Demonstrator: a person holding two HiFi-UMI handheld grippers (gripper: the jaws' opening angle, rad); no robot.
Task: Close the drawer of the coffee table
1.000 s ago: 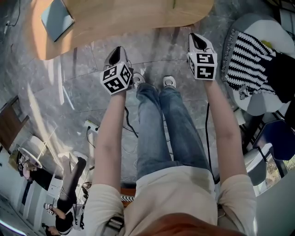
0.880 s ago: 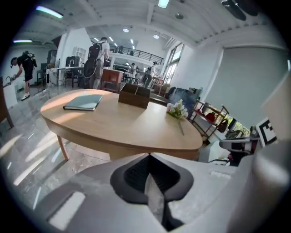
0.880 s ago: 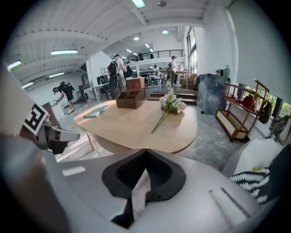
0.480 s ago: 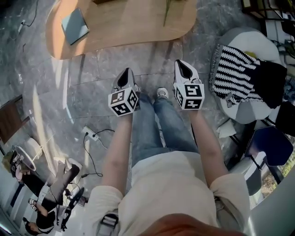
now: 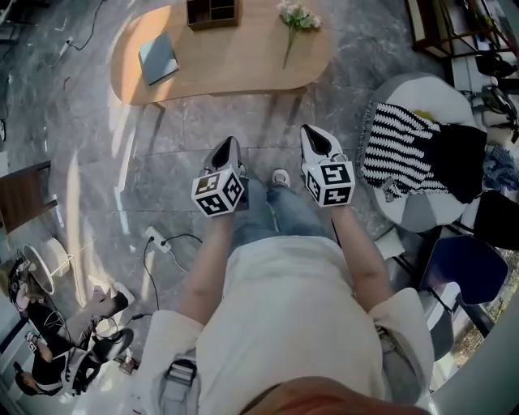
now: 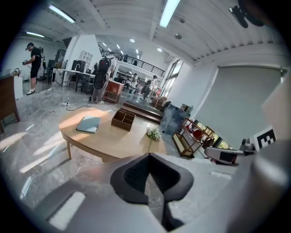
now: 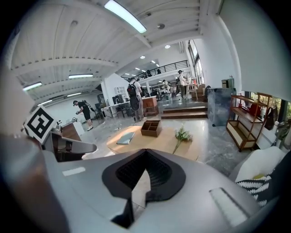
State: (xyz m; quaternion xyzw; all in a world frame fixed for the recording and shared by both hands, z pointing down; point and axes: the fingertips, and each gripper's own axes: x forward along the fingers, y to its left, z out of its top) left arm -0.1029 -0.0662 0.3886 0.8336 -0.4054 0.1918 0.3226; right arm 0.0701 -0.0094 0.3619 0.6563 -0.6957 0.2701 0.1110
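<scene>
Head view and the two gripper views, taken with the person standing back from the furniture. The left gripper (image 5: 229,144) and the right gripper (image 5: 313,136) are held side by side in front of the body, above the legs. Each pair of jaws is pressed together with nothing between them.

The coffee table (image 5: 243,61) is seen at the far side of the scene, well apart from both grippers. Its drawer cannot be made out in any view, and no front is seen standing out from under the top. Whether the drawer is already shut therefore cannot be settled; the raised, withdrawn grippers suggest that no push is under way.

If a push is still needed, it is best made with closed jaws laid flat against the middle of the drawer front and driven straight along the runners. The table should not be allowed to slide on the smooth floor.

The tabletop is a rounded oblong of pale matt wood on thin legs. On it are set:
- a flat grey-blue notebook (image 5: 157,58) at the left
- a dark wooden compartment box (image 5: 212,12) at the far edge
- a white flower sprig (image 5: 296,16) at the right

The floor (image 5: 162,138) is polished grey marble-patterned stone. A striped knitted throw (image 5: 405,150) is draped over a seat at the right.
</scene>
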